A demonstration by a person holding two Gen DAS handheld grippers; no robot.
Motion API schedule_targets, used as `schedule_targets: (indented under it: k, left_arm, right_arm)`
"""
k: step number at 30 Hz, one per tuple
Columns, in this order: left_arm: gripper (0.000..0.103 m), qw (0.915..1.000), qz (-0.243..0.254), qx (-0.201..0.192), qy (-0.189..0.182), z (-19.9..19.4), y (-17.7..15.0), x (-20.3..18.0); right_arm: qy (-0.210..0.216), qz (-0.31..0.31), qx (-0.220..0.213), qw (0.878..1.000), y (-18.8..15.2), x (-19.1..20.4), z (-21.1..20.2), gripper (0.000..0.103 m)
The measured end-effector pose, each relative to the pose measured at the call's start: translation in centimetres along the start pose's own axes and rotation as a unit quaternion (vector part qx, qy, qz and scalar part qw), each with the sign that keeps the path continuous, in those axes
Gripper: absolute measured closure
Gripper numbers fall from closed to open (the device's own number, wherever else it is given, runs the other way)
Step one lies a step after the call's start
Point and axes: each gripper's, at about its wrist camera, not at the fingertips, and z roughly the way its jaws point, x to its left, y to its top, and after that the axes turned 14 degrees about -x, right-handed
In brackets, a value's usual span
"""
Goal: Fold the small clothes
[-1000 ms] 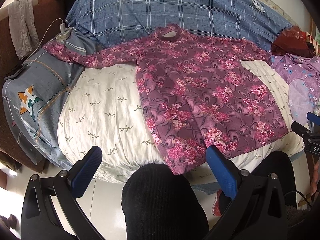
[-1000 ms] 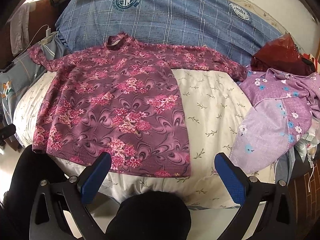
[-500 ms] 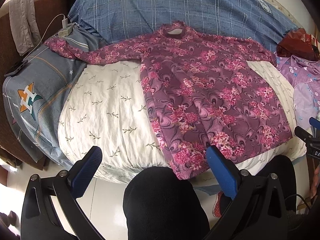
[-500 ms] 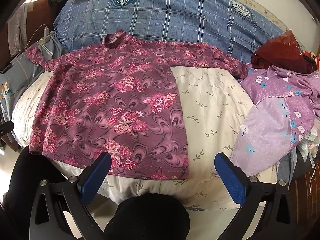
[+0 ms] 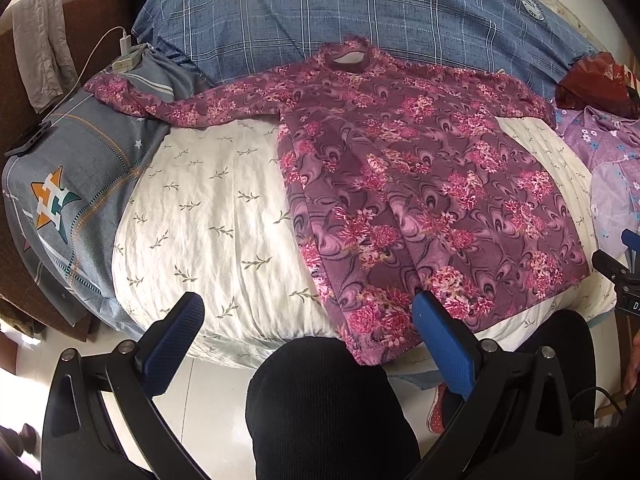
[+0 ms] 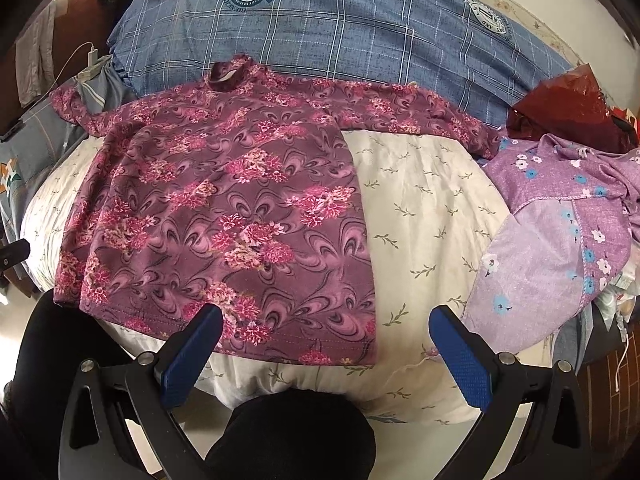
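A maroon long-sleeved top with pink flowers lies flat on the white leaf-print quilt, collar away from me, both sleeves spread out sideways; it also shows in the right wrist view. My left gripper is open and empty, held above the near bed edge by the top's lower left hem corner. My right gripper is open and empty above the hem's right corner. The right gripper's body also shows at the right edge of the left wrist view.
A lilac flowered garment lies crumpled at the right. A blue checked duvet lies behind, a grey pillow with a star at the left, a red bag at the far right. My dark-trousered knees are at the bed edge.
Both grippers have moved a little closer to the bed and the top's hem. Both stay open. The top has not moved.
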Motion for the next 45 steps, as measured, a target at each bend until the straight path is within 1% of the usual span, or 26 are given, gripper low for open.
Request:
schedule_targets:
  k: [7,9,12,14,18,19,21,24,27,30,31,32,33,34,36,37,38,39,40,42,44,45]
  left_arm:
    - [0.000,1.0000,0.002,0.004,0.000,0.5,0.2,-0.1]
    - [0.000,0.9999,-0.003,0.008,-0.005,0.8,0.4,0.1]
    - [0.000,0.9990,-0.038,0.019,-0.013,1.5,1.3,1.8]
    - [0.000,0.9976,-0.064,0.024,-0.006,2.2,2.2,3.3]
    - [0.000,0.9920,-0.119,0.044,0.004,4.1,3.8,6.3]
    - [0.000,0.9900,-0.132,0.051,0.001,4.8,4.1,6.7]
    - [0.000,0.9854,-0.154,0.071,-0.017,6.0,4.1,6.7]
    - [0.000,0.9810,-0.157,0.107,-0.039,8.2,3.4,5.1]
    - [0.000,0.9766,-0.150,0.149,-0.039,10.4,1.9,3.2]
    - [0.000,0.9667,-0.166,0.189,-0.047,11.9,0.3,2.4]
    - [0.000,0.9646,-0.170,0.197,-0.044,12.1,-0.1,2.3]
    - [0.000,0.9665,-0.169,0.189,-0.039,11.8,-0.1,2.2]
    - [0.006,0.9681,-0.168,0.181,-0.039,11.4,0.0,2.1]
    - [0.009,0.9693,-0.167,0.176,-0.040,11.1,0.1,2.0]
    - [0.026,0.9701,-0.170,0.167,-0.048,10.5,0.3,2.0]
    - [0.031,0.9692,-0.174,0.166,-0.052,10.3,0.4,2.0]
    - [0.040,0.9684,-0.178,0.166,-0.056,10.1,0.4,2.0]
    - [0.054,0.9683,-0.178,0.165,-0.059,9.9,0.5,2.1]
    - [0.063,0.9689,-0.175,0.164,-0.061,9.7,0.5,2.1]
    - [0.098,0.9675,-0.176,0.163,-0.078,9.9,0.5,2.2]
    - [0.098,0.9639,-0.189,0.166,-0.088,10.3,0.2,2.9]
    - [0.099,0.9620,-0.196,0.167,-0.089,10.6,0.2,3.2]
  right_arm:
    - [0.000,0.004,0.002,1.000,0.0,-0.2,0.3,0.000]
    - [-0.001,0.006,0.004,1.000,0.0,-0.4,0.5,0.000]
    - [-0.009,0.015,0.005,1.000,0.0,-1.0,0.8,0.000]
    - [-0.012,0.027,0.007,1.000,0.0,-1.7,1.0,0.000]
    - [-0.024,0.044,0.017,0.999,-0.2,-3.1,1.8,0.000]
    - [-0.027,0.047,0.019,0.998,-0.2,-3.3,2.0,0.000]
    - [-0.029,0.057,0.026,0.998,-0.4,-3.9,2.6,0.000]
    - [-0.027,0.071,0.036,0.996,-0.6,-4.5,3.3,0.000]
    - [-0.028,0.075,0.043,0.996,-0.7,-4.8,3.9,0.000]
    - [-0.029,0.072,0.047,0.996,-0.7,-5.0,4.4,0.000]
    - [-0.030,0.071,0.047,0.996,-0.7,-5.1,4.5,0.000]
    - [-0.031,0.071,0.048,0.996,-0.7,-5.2,4.7,0.000]
    - [-0.032,0.071,0.050,0.996,-0.7,-5.4,4.9,0.000]
    - [-0.034,0.072,0.053,0.995,-0.6,-5.6,5.2,0.000]
    - [-0.034,0.078,0.058,0.995,-0.5,-5.9,6.0,0.000]
    - [-0.030,0.083,0.064,0.994,-0.4,-6.1,6.5,0.000]
    - [-0.024,0.090,0.072,0.993,-0.4,-6.2,7.2,0.000]
    - [-0.020,0.097,0.077,0.992,-0.5,-6.3,7.7,0.000]
    - [-0.015,0.104,0.083,0.991,-0.6,-6.3,8.2,0.001]
    - [0.008,0.119,0.089,0.989,-0.8,-6.1,9.2,0.005]
    - [0.019,0.116,0.098,0.988,-1.1,-5.6,9.9,0.015]
    - [0.025,0.107,0.103,0.989,-1.3,-5.2,10.3,0.033]
